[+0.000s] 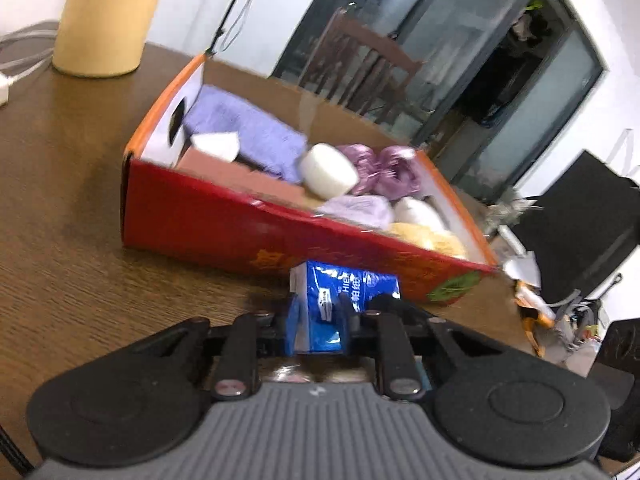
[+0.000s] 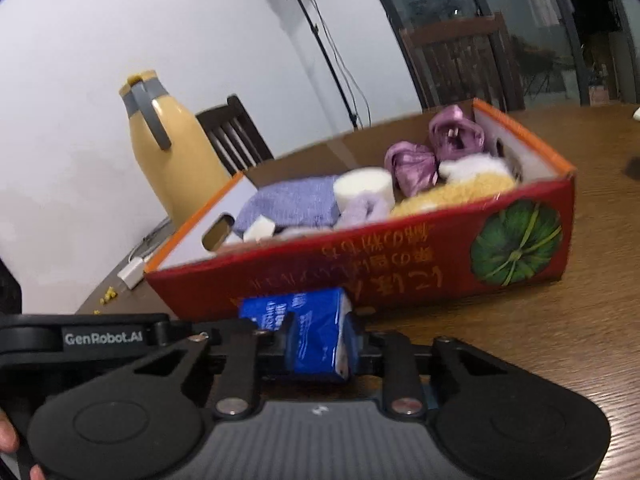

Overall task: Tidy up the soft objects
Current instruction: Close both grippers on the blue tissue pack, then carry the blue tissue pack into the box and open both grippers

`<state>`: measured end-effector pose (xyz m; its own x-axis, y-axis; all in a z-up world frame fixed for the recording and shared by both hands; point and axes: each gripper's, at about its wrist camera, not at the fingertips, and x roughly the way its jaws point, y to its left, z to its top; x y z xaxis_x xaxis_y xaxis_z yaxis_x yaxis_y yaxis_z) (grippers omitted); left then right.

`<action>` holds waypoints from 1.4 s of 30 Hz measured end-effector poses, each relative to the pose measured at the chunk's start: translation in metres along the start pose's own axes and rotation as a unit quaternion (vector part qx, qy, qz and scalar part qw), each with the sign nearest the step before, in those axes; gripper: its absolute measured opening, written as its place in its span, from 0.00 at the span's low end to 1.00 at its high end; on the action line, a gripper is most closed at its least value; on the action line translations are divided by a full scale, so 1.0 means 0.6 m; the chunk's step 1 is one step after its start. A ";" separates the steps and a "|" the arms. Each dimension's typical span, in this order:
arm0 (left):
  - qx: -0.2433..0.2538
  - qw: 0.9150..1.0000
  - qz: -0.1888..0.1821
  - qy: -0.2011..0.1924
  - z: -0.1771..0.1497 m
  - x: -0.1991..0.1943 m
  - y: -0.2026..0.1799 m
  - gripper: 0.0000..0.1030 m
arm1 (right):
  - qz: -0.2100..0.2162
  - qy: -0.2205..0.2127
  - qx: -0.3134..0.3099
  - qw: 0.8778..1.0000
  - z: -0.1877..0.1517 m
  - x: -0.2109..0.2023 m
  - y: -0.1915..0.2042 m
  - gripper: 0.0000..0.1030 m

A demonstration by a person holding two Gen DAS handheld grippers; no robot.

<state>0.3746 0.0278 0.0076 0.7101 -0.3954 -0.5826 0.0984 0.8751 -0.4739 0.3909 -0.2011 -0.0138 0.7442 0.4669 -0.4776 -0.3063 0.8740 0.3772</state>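
A red and orange cardboard box (image 1: 224,220) (image 2: 400,280) stands on the brown wooden table. It holds a purple towel (image 1: 248,132) (image 2: 296,200), a white sponge roll (image 1: 328,170) (image 2: 364,188), shiny purple bags (image 1: 384,168) (image 2: 412,164), a pale lilac cloth (image 1: 356,208) and a yellow fluffy thing (image 1: 428,238) (image 2: 452,192). My left gripper (image 1: 320,320) is shut on a blue tissue pack (image 1: 340,300) just in front of the box. My right gripper (image 2: 320,348) is shut on a blue tissue pack (image 2: 312,332), also in front of the box's near wall.
A yellow thermos jug (image 1: 104,16) (image 2: 176,148) stands on the table behind the box, with white cables and a plug (image 2: 132,272) beside it. Dark wooden chairs (image 2: 236,136) and a glass door (image 1: 460,60) are beyond the table. A black chair (image 1: 588,236) stands at right.
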 end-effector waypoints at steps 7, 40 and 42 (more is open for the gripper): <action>0.025 0.999 -0.022 -0.032 -0.054 -0.133 -0.052 0.20 | 0.019 -0.046 -0.043 0.998 -0.029 -0.138 0.055 0.22; -0.013 0.999 -0.031 0.030 -0.281 -0.221 -0.026 0.27 | 0.050 0.028 0.035 0.998 -0.242 -0.294 0.028 0.20; -0.005 0.999 -0.028 0.030 -0.273 -0.219 -0.036 0.27 | 0.050 0.025 0.041 0.998 -0.235 -0.289 0.026 0.18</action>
<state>0.1649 0.0154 -0.0138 0.6610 -0.4605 -0.5925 0.1297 0.8478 -0.5143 0.1736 -0.2494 -0.0370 0.6809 0.5598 -0.4723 -0.3266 0.8093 0.4882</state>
